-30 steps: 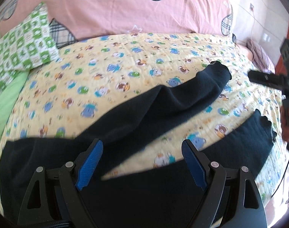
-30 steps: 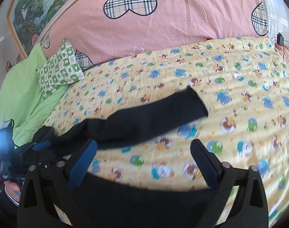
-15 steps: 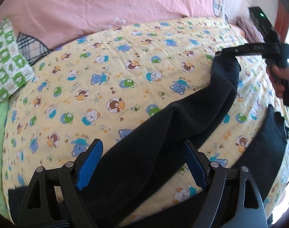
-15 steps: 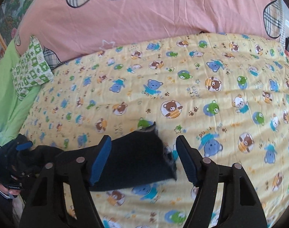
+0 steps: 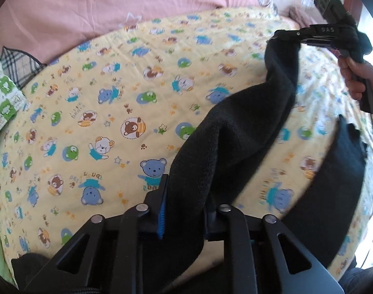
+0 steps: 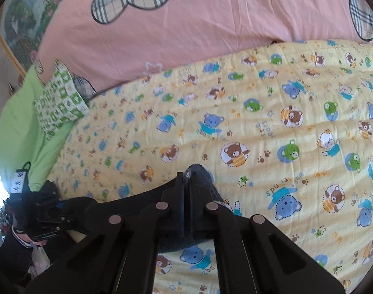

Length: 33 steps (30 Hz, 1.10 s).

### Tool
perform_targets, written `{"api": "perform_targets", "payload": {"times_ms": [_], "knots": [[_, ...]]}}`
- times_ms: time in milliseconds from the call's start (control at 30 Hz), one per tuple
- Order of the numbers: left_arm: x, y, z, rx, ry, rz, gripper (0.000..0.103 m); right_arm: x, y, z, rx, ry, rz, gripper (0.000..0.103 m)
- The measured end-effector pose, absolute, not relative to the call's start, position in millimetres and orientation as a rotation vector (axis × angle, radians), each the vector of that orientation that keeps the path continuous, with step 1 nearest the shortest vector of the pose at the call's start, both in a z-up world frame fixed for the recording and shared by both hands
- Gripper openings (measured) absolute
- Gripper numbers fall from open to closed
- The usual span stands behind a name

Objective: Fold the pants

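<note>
Black pants lie on a yellow bear-print quilt. My left gripper is shut on the upper end of one leg. That leg is lifted off the quilt and stretches up-right to my right gripper, which is shut on its cuff. The other leg lies flat at the right. In the right wrist view my right gripper pinches the black cuff, and my left gripper shows at the far left.
A pink duvet with plaid hearts lies across the far side of the bed. A green-and-white checked pillow and a green sheet are at the left. The bed edge runs along the right in the left wrist view.
Both grippers went from open to shut on the far pants leg, left at its upper end, right at the cuff. The leg has been lifted off the quilt.
</note>
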<state>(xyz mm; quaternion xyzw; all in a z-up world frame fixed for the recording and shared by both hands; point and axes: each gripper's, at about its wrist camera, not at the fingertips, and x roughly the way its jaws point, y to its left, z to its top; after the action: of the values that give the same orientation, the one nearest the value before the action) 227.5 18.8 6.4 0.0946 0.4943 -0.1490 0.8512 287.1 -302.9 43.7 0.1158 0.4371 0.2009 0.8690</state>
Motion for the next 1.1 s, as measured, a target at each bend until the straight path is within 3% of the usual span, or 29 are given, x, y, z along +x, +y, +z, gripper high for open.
{"api": "perform_targets", "payload": {"times_ms": [367, 1100], "knots": [[141, 7, 35, 0.157, 0.98, -0.356, 0.016, 196, -328, 71, 0.309, 0.793, 0.53, 0.003], [63, -15, 4, 0.151, 0.948, -0.335, 0.016, 67, -366, 15, 0.397, 0.754, 0.505, 0.003]]}}
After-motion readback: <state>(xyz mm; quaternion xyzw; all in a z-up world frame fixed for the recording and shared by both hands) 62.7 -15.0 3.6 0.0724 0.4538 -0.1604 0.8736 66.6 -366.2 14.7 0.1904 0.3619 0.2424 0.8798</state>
